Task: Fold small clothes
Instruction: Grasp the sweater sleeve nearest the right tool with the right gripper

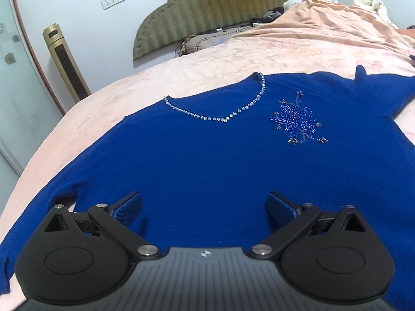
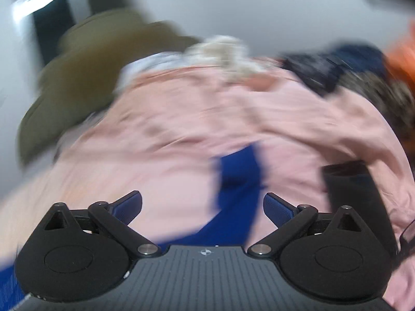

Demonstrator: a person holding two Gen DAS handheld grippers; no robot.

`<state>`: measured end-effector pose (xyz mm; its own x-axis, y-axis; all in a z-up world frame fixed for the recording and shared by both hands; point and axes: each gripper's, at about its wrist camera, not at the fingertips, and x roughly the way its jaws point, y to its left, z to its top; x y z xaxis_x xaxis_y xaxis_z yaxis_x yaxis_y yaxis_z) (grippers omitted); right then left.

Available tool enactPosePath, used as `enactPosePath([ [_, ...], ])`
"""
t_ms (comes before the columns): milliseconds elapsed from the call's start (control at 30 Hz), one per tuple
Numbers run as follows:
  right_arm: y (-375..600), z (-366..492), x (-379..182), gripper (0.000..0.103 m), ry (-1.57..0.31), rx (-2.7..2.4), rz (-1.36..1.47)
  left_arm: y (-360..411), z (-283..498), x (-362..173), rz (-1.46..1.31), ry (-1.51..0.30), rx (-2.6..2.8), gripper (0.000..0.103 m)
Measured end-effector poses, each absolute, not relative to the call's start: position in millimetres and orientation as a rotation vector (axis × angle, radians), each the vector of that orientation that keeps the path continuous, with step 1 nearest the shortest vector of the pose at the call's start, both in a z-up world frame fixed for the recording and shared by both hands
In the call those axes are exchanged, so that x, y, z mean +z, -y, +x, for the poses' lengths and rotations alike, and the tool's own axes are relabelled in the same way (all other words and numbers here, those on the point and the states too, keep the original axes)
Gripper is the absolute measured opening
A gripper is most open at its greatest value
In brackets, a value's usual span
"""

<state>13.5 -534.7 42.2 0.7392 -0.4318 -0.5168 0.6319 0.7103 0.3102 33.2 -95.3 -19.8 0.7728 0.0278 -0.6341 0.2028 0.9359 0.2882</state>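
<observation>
Sweater (image 1: 207,155) lay flat on bed (image 1: 181,67). Left gripper (image 1: 205,207), right gripper (image 2: 202,207) both gaped wide, held nothing. Best: pinch sleeve (image 2: 238,176) edge, fold slowly.

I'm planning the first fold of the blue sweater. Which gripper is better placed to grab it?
Left. The left gripper hangs open over the blue sweater. The right gripper, also open, faces mostly the pink bedspread; its view is blurred.

sweater (image 1: 207,150) flat on bed (image 1: 109,98); headboard (image 1: 207,7) behind; fan (image 1: 64,62) left
</observation>
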Motion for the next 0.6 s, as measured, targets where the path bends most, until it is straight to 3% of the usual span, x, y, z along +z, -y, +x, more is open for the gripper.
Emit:
enactPosePath([
  [67, 581.4, 16.6, 32.0, 0.090, -0.401, -0.638, 0.637, 98.2, 35.0, -21.0, 0.365, -0.689, -0.094, 0.103],
  [133, 611.5, 24.8, 17.7, 0.079, -0.409, -0.628, 0.735, 100.4, 37.2, -21.8, 0.373, -0.691, -0.091, 0.103],
  [267, 632.2, 53.3, -7.1, 0.065, -0.473, -0.614, 0.773, 102.9, 39.8, -23.2, 0.389, -0.697, -0.086, 0.103],
  [367, 637.0, 58.5, -5.5, 0.033, -0.453, -0.608, 0.769, 103.3, 40.4, -23.4, 0.398, -0.699, -0.083, 0.103],
  [400, 639.7, 59.8, -3.3, 0.013, -0.454, -0.609, 0.769, 103.4, 40.9, -23.4, 0.398, -0.699, -0.082, 0.103],
  [433, 641.0, 59.9, -1.3, 0.008, -0.459, -0.612, 0.768, 103.7, 41.0, -23.7, 0.397, -0.699, -0.081, 0.103],
  [600, 631.1, 29.6, 27.7, 0.008, -0.388, -0.606, 0.724, 101.3, 38.7, -21.5, 0.393, -0.695, -0.084, 0.103],
])
